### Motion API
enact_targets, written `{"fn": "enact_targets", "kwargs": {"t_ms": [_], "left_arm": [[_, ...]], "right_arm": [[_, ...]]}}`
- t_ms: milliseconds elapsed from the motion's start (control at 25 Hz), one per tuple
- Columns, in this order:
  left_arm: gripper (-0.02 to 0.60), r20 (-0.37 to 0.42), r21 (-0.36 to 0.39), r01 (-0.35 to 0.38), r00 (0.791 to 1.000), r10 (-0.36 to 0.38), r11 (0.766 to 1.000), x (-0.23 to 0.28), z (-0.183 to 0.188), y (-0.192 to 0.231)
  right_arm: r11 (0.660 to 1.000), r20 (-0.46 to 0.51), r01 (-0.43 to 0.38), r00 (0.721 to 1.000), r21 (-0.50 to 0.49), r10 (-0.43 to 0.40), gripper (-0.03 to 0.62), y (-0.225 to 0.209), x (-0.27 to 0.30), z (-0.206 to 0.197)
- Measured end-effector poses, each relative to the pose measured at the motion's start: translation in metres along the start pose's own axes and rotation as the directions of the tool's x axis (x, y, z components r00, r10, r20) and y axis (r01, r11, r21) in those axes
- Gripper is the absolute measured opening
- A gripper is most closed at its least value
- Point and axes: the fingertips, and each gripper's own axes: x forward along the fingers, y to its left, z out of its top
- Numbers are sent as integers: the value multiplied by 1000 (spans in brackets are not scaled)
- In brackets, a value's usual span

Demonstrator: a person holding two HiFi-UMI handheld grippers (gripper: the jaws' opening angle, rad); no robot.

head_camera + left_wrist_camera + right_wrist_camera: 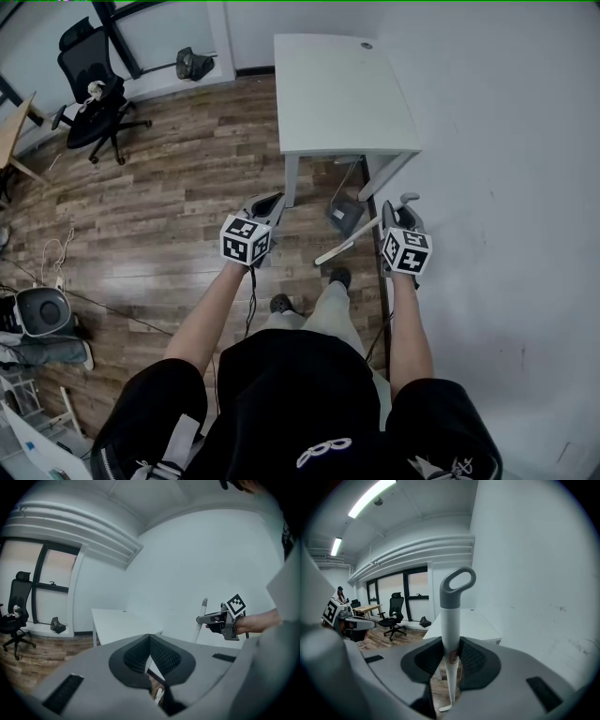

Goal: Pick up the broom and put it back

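Note:
The broom is a white stick with a grey loop at its top. My right gripper is shut on the stick just below the grey part, and the stick stands nearly upright between the pads. In the head view the right gripper is close to the white wall, and the broom stick slants down to the left toward the floor. My left gripper hangs to the left of it, away from the broom, its pads together with nothing between them. The left gripper view shows the broom's top at the right.
A white table stands against the wall just ahead. A grey dustpan-like thing lies on the wood floor under the table's near edge. A black office chair and a dark bag are at the far left. The person's feet are below.

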Motion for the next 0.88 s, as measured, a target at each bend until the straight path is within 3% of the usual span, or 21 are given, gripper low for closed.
{"fn": "enact_targets", "kwargs": {"t_ms": [880], "left_arm": [[11, -62, 29, 54, 997, -52, 998, 89, 4, -30]], "right_arm": [[998, -28, 49, 998, 30, -48, 115, -87, 32, -4]]}}
